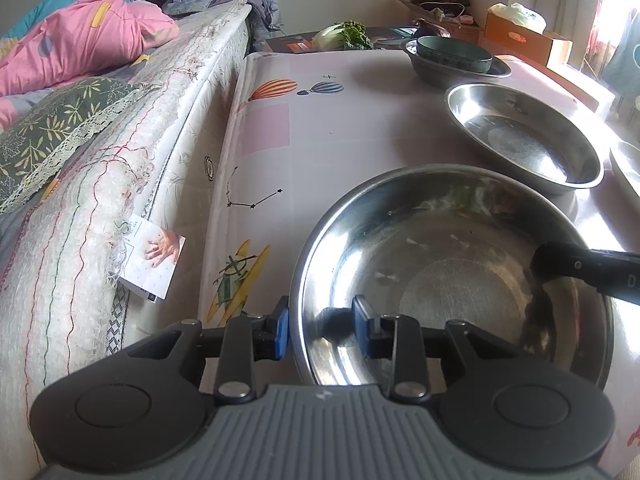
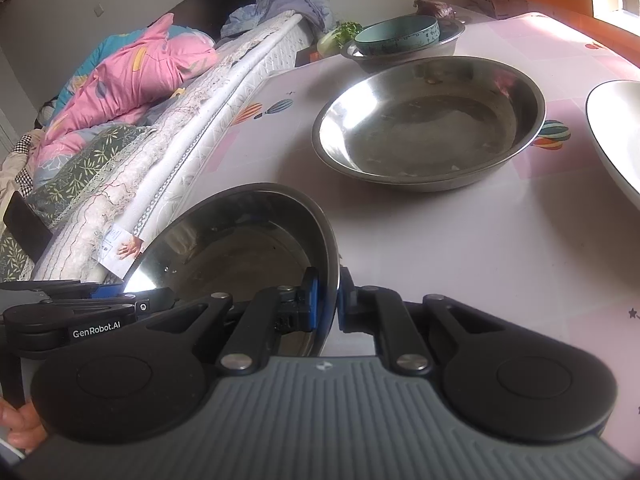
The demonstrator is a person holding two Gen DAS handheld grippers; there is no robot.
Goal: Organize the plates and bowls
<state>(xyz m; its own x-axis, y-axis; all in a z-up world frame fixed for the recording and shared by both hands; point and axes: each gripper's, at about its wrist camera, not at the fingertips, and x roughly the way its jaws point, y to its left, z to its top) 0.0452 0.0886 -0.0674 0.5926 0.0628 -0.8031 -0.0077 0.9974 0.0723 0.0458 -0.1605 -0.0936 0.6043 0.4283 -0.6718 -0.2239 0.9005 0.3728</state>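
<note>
Left hand-held gripper (image 1: 322, 330): jaws parted astride a rim, pitched steeply down. Right hand-held gripper (image 2: 328, 306): jaws clamped, pitched down. Fingers (image 2: 18, 426) at 8 o'clock.

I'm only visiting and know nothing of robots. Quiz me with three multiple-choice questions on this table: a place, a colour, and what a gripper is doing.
1. Where is the teal bowl? A on the bed; B on the floor; C inside the far steel basin.
2. What colour are the gripper pads? A red; B blue; C yellow.
3. The right gripper is: A clamped on the near steel bowl at its rim; B wide open; C holding a spoon.
Answers: C, it nests in the basin; B, blue shows at the fingertips; A, the rim sits pinched between the pads.
</note>
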